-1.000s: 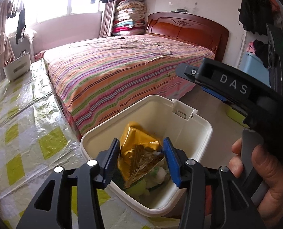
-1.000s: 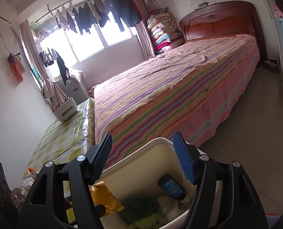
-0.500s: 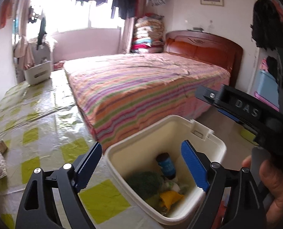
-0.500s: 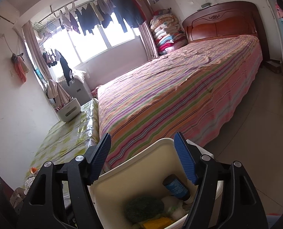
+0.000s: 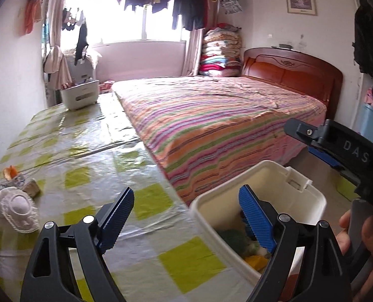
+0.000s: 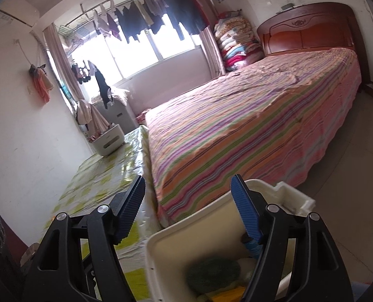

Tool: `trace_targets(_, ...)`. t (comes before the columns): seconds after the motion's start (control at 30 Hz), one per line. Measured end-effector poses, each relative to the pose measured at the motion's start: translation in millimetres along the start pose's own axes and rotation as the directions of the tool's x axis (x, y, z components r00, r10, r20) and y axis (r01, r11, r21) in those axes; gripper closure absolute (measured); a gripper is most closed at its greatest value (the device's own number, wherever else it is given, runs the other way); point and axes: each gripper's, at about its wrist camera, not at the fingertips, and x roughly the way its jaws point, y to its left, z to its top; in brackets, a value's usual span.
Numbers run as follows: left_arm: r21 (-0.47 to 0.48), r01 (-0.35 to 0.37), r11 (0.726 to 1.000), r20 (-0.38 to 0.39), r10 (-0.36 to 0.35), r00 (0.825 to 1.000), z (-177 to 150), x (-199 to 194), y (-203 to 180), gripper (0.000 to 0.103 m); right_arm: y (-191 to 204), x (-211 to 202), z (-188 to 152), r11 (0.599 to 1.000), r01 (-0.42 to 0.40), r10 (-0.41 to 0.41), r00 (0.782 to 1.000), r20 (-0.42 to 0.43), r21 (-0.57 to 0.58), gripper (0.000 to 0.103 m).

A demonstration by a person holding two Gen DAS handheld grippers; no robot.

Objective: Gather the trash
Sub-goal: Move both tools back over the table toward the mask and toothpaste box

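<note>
The bed (image 5: 219,120) fills the room beside the table (image 5: 90,151), and the white bin (image 5: 259,188) sits at the table's near corner, already holding trash. Both claws are spread apart and empty — the left claw (image 5: 189,216) over the table edge, the right claw (image 6: 189,209) above the bin. The face mask (image 5: 16,212) lies well left; swing the left claw there, come down low and pinch its raised middle — judged the likely next pickup.
</note>
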Motion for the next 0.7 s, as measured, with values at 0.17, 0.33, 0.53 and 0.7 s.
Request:
trace_targets(0.17, -0.021, -0.048, 0.999, -0.012, 0.047, 0.999, -2, -3, 24, 0.020, 24, 9, -5, 0.999, -0.042, 0.041, 0.999, -0.023, -0.024, 0.033)
trace_targets(0.33, -0.036, -0.112, 0.993, -0.009, 0.111, 0.994, -5, -9, 53, 0.020, 49, 18, -10, 0.995, -0.084, 0.082, 0.996, -0.043, -0.047, 0.032)
trace_targets(0.53, -0.070, -0.173, 0.982, -0.010, 0.173, 0.985, -7, -21, 93, 0.020, 80, 31, -18, 0.989, -0.131, 0.125, 0.989, -0.073, -0.075, 0.032)
trace_targets(0.7, -0.093, -0.234, 0.968, 0.004, 0.235, 0.972, -10, -38, 126, 0.020, 102, 40, -27, 0.981, -0.172, 0.163, 0.981, -0.102, -0.090, 0.032)
